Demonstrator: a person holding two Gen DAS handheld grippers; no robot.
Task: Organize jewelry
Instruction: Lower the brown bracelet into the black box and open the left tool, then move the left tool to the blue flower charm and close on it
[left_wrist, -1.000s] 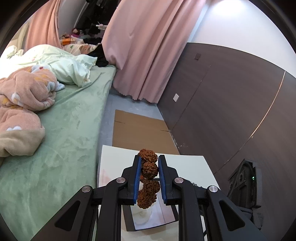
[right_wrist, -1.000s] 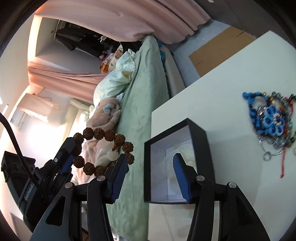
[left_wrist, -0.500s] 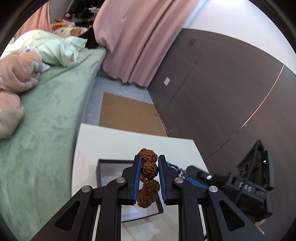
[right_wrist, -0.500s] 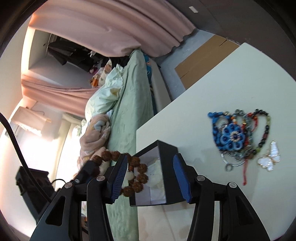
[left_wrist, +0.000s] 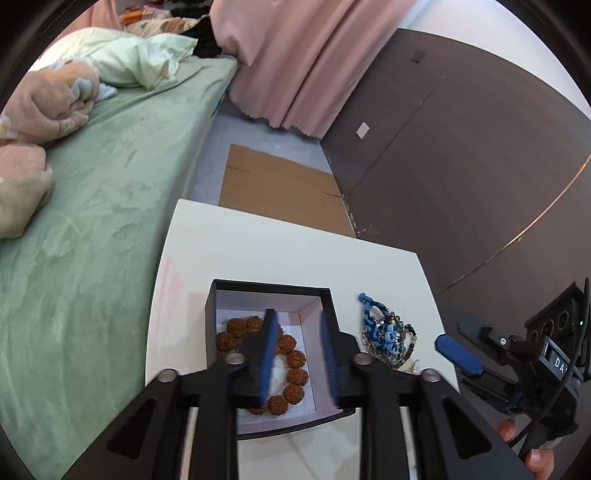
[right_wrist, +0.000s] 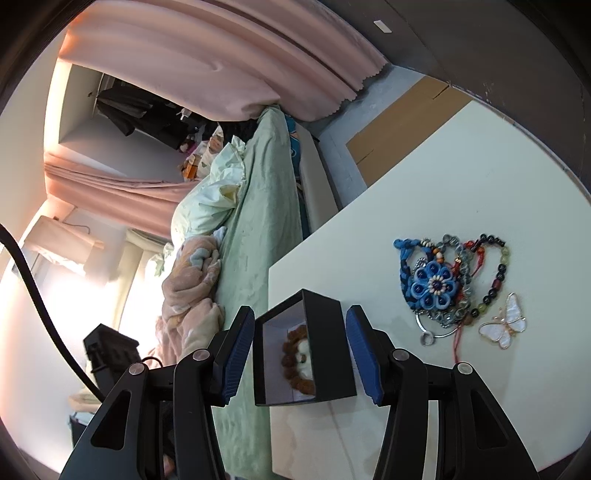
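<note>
A brown rough-bead bracelet (left_wrist: 291, 360) lies inside an open black box (left_wrist: 271, 290) with a white lining on a white table (left_wrist: 280, 251). My left gripper (left_wrist: 297, 354) is open and empty just above the box, over the bracelet. My right gripper (right_wrist: 301, 354) is open and empty, its blue pads on either side of the box (right_wrist: 327, 332), apart from it. The bracelet shows in the box in the right wrist view (right_wrist: 295, 360). A pile of jewelry (right_wrist: 447, 280) with a blue flower piece and a white butterfly brooch (right_wrist: 504, 326) lies to the right of the box.
The jewelry pile (left_wrist: 388, 334) sits right of the box in the left wrist view. A green bed (left_wrist: 96, 206) with blankets runs along the table's left side. Flat cardboard (left_wrist: 280, 192) lies on the floor beyond. A dark wall panel (left_wrist: 461, 155) stands to the right.
My left gripper lowered over the box and opened, releasing the brown bead bracelet, which now lies inside the box. My right gripper shifted so the box sits between its open fingers.
</note>
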